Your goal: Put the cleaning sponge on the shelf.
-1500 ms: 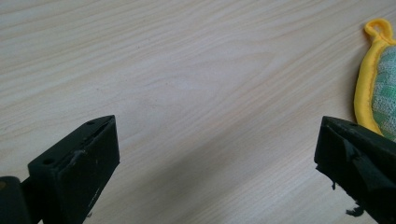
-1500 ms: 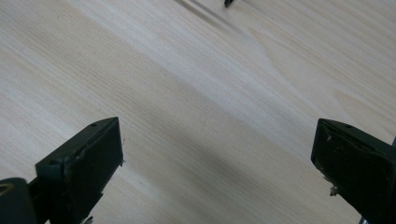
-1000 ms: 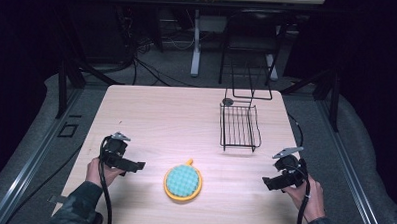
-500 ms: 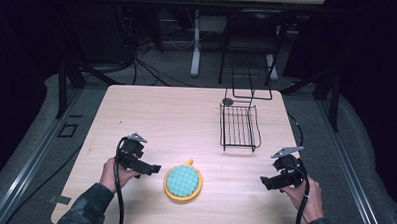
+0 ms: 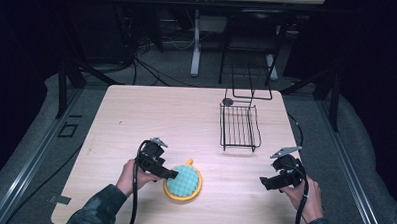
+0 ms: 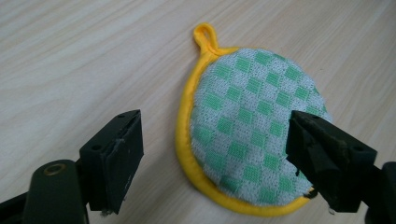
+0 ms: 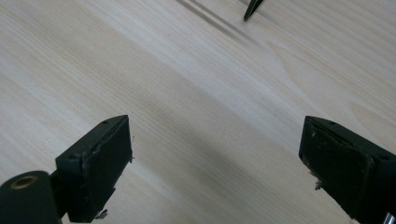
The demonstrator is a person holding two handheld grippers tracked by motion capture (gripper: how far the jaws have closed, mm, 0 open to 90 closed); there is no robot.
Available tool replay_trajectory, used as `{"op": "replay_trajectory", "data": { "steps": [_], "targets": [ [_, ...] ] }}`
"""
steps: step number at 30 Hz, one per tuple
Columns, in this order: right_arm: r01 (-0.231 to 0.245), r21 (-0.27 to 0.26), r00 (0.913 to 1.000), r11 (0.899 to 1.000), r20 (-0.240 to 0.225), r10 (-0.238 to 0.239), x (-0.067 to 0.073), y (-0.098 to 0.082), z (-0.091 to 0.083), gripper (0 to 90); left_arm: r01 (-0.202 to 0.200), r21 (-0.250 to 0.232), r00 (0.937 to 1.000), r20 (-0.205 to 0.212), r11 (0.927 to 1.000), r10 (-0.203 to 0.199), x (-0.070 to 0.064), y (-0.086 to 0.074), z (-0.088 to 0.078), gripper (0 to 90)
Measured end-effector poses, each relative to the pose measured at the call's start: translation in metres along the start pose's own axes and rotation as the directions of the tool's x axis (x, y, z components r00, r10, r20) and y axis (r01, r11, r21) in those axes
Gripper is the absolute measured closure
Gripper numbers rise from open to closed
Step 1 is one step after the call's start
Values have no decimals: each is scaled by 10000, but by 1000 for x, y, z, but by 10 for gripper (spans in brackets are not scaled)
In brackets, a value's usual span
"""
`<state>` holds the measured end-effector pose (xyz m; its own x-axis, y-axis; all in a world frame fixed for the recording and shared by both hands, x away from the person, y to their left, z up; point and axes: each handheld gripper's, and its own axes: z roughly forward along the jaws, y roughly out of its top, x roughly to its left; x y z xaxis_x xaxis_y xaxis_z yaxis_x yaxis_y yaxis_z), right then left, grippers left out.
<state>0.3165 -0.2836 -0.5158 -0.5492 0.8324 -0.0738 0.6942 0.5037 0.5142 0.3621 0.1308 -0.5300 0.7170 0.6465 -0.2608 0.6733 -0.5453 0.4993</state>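
Observation:
A round pot holder (image 5: 185, 179) with green and white checks, a yellow rim and a yellow loop lies flat near the table's front edge. My left gripper (image 5: 172, 174) is at its left edge, open. In the left gripper view the pot holder (image 6: 247, 135) lies between the two wide-apart jaws, its loop pointing away. My right gripper (image 5: 264, 183) hovers low over bare wood at the front right, open, with nothing between its jaws (image 7: 219, 172).
A black wire rack (image 5: 239, 125) stands at the back right of the wooden table (image 5: 151, 115), with a small dark round object (image 5: 228, 101) behind it. One rack foot (image 7: 252, 9) shows at the top of the right gripper view. Cables trail from both grippers.
My left gripper has moved right across the table to the pot holder's left edge. The right gripper has barely shifted.

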Motion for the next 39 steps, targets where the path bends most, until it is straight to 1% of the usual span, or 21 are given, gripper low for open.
{"op": "replay_trajectory", "data": {
  "steps": [1, 3, 4, 5, 7, 9, 10, 12, 14, 16, 19, 21, 22, 25, 28, 30, 32, 34, 36, 39],
  "targets": [
    [-21, -32, 10000, 10000, 5, 21, 1, 0, -1, 89, -103, 70, 9999, 8, 9999, 103, -2, 1, 1, 207],
    [48, -55, 10000, 10000, 57, -47, 1, -1, -3, 93, -176, 160, 9998, -9, 9997, 176, -3, 2, 4, 224],
    [55, -117, 10000, 9999, 34, -55, 0, -1, -2, 93, -205, 252, 9997, -96, 9995, 208, -4, 3, 7, 238],
    [-64, 2, 10000, 10000, -74, 64, -1, -1, -2, 92, -157, 271, 9998, -106, 9995, 160, -4, 3, 9, 267],
    [7, 26, 10000, 10000, -45, -7, -1, -1, -2, 92, -24, 366, 9999, -142, 9993, 29, -3, 1, 12, 299],
    [32, 6, 10000, 10000, -77, -32, 0, -1, -1, 92, -17, 524, 9996, -290, 9986, 32, -2, 0, 14, 350],
    [49, -23, 10000, 10000, -84, -49, 0, -1, -1, 92, -17, 574, 9996, -285, 9983, 34, -2, -1, 15, 367],
    [44, -11, 10000, 10000, -58, -44, 1, -1, -1, 92, -60, 553, 9998, -189, 9985, 71, -2, -2, 16, 408],
    [83, -32, 10000, 10000, -47, -83, 1, -1, -3, 92, -65, 556, 9997, -215, 9984, 78, -2, -2, 17, 432],
    [-2, -31, 10000, 10000, -54, 2, 0, -1, -2, 92, -12, 520, 9998, -185, 9986, 21, -2, -4, 18, 452],
    [95, -3, 10000, 10000, -21, -95, 1, -1, -2, 93, 73, 425, 9999, -108, 9991, -69, -1, -6, 19, 511],
    [50, 4, 10000, 10000, -17, -50, 1, -1, -1, 93, 119, 374, 9999, -55, 9992, -118, 0, -7, 19, 549],
    [42, 11, 10000, 10000, -25, -42, 1, -1, -2, 93, 77, 360, 10000, 2, 9993, -77, 1, -7, 19, 562],
    [19, -43, 10000, 10000, -30, -19, 1, 0, -2, 94, 254, 175, 9996, 95, 9995, -256, 3, -9, 19, 619],
    [93, -30, 10000, 10000, 11, -93, 1, 0, -3, 119, 206, 50, 9998, 62, 9998, -206, 3, -10, 19, 678],
    [47, -62, 10000, 10000, 4, -47, 0, 0, -2, 116, 204, -54, 9997, 105, 9998, -203, 4, -11, 19, 721],
    [23, -36, 10000, 10000, -28, -23, 0, 0, -2, 111, 70, -103, 10000, -8, 9999, -70, 2, -11, 19, 764],
    [66, -130, 10000, 9999, 21, -65, 0, -1, -2, 111, -321, -76, 9992, -234, 9995, 319, -2, -10, 19, 787],
    [82, -118, 10000, 9999, 56, -81, 0, -1, -3, 111, -547, -58, 9977, -392, 9985, 544, -5, -10, 18, 805],
    [48, -127, 10000, 9999, 73, -47, -1, -1, -4, 111, -623, -94, 9973, -400, 9980, 619, -6, -9, 17, 825]
  ]
}}
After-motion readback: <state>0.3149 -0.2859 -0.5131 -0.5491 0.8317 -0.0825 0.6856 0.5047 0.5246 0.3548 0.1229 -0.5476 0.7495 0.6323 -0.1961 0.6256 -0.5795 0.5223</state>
